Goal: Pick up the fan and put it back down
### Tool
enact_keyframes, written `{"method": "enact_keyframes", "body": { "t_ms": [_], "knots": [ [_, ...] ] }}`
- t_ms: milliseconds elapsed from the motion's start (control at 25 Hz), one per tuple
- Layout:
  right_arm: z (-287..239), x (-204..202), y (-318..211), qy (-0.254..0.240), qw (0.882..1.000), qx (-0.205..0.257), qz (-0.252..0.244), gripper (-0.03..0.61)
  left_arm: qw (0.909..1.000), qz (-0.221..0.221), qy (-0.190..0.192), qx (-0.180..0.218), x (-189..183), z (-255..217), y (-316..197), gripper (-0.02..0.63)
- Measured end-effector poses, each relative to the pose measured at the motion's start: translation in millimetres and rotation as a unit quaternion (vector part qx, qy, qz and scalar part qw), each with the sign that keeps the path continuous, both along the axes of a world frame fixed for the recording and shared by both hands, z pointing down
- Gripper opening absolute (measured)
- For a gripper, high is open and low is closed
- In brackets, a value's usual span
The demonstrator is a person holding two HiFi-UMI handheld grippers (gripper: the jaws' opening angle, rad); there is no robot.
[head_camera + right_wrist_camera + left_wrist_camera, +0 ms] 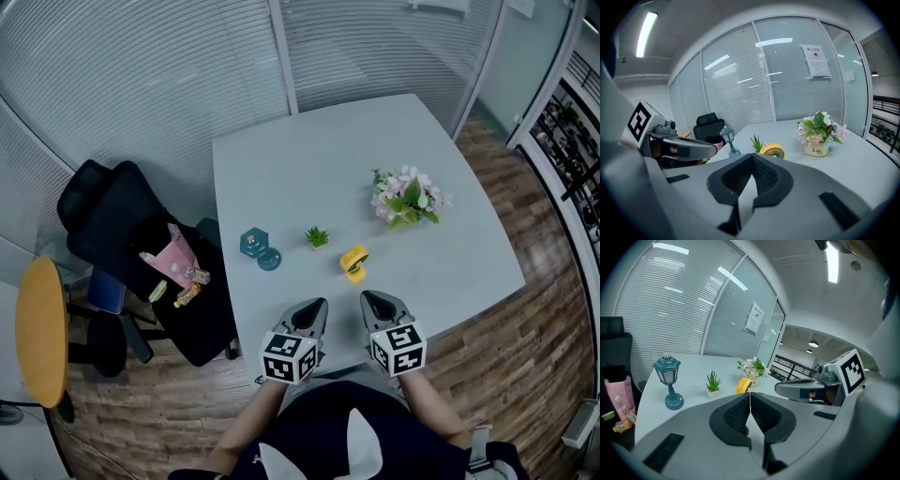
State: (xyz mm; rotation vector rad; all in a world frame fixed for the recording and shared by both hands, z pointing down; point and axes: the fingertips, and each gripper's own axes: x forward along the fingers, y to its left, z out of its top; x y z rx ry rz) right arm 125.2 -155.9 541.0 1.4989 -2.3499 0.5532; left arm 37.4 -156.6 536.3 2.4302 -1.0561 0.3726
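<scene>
A small yellow fan [353,261] stands on the pale table [469,244], a short way beyond both grippers. It also shows in the left gripper view as the fan [743,386] and in the right gripper view as the fan [772,151], just past the jaws. My left gripper [319,306] hangs over the table's near edge, jaws shut with nothing between them. My right gripper [369,298] is beside it, also shut and empty. Neither touches the fan.
A teal lantern lamp [254,243], a small potted green plant [318,237] and a flower pot [410,198] stand on the table near the fan. A black office chair [141,253] with a pink bag sits left of the table; a round wooden stool [40,333] is further left.
</scene>
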Motion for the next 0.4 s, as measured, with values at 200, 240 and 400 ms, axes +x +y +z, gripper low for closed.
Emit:
{"method": "enact_keyframes", "body": {
  "t_ms": [200,240,400],
  "knots": [
    [4.4,1.8,4.7,0.001,1.0,-0.008,0.001,0.003,1.0,0.004,-0.002,-0.004,0.5,3.5,2.5,0.021],
    [5.5,2.3,5.2,0.002,1.0,-0.01,0.001,0.003,1.0,0.003,-0.002,-0.006,-0.3,4.3,2.7,0.021],
    [8.8,3.9,4.9,0.002,1.0,-0.015,0.0,0.003,1.0,-0.001,-0.004,-0.009,-4.7,7.7,1.4,0.021]
  ]
}}
